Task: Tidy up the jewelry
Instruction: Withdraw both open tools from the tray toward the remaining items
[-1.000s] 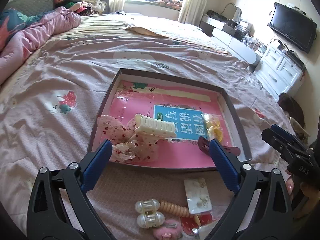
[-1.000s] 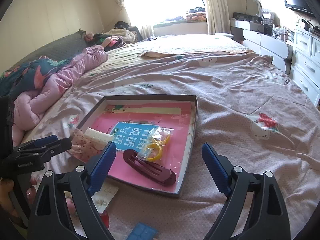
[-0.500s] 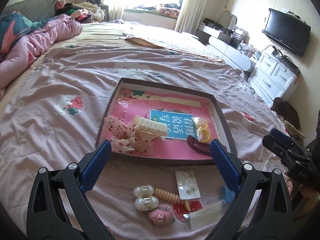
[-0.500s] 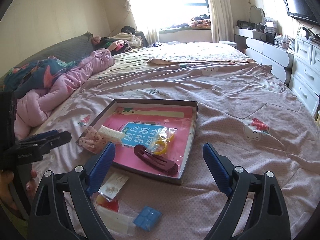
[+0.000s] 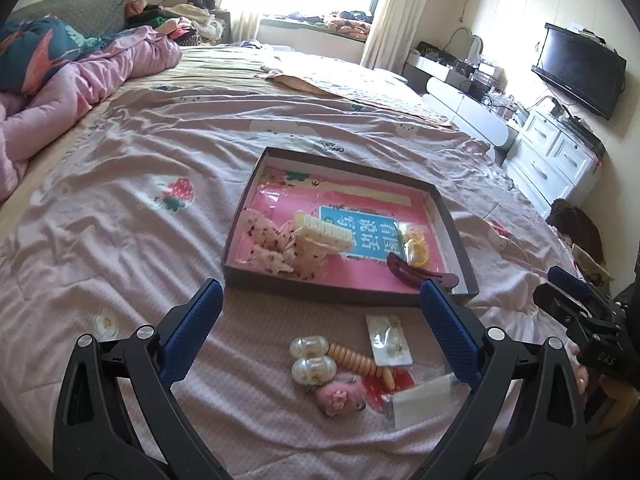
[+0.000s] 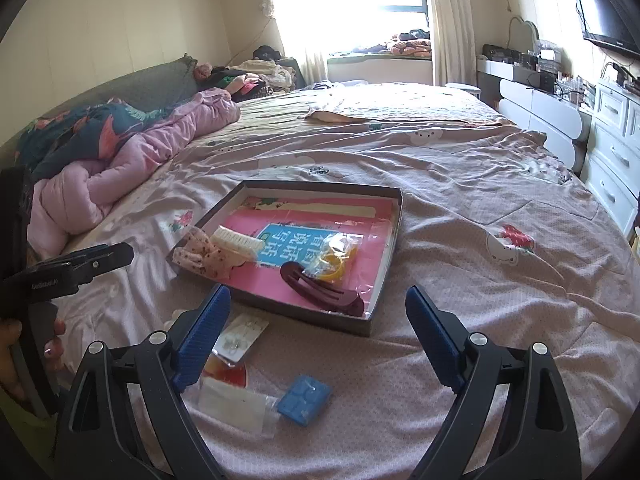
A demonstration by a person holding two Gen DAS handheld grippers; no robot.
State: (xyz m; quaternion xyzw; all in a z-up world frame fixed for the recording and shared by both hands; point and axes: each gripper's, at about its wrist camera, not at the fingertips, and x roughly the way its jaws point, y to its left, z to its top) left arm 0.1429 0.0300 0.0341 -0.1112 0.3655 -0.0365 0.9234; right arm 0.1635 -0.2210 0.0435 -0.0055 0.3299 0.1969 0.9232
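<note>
Pink bedding [image 5: 120, 240] carries everything. From my left wrist, my left gripper [image 5: 320, 332] stands wide and empty above loose pieces just short of the tray's [image 5: 344, 294] near wall: a pearl clip [image 5: 312, 358], an earring card [image 5: 388, 340] (light, slippery; I'd pinch its long edges), a soft pink bow [image 5: 340, 396].

From my right wrist, my right gripper [image 6: 318, 340] gapes empty too; a blue box [image 6: 305, 399], stiff, lies just beside a packet [image 6: 236, 404].

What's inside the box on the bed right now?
In the box: a floral bow with a cream clip, yellow bands, a maroon clip. The pink sheet hides its bottom.
</note>
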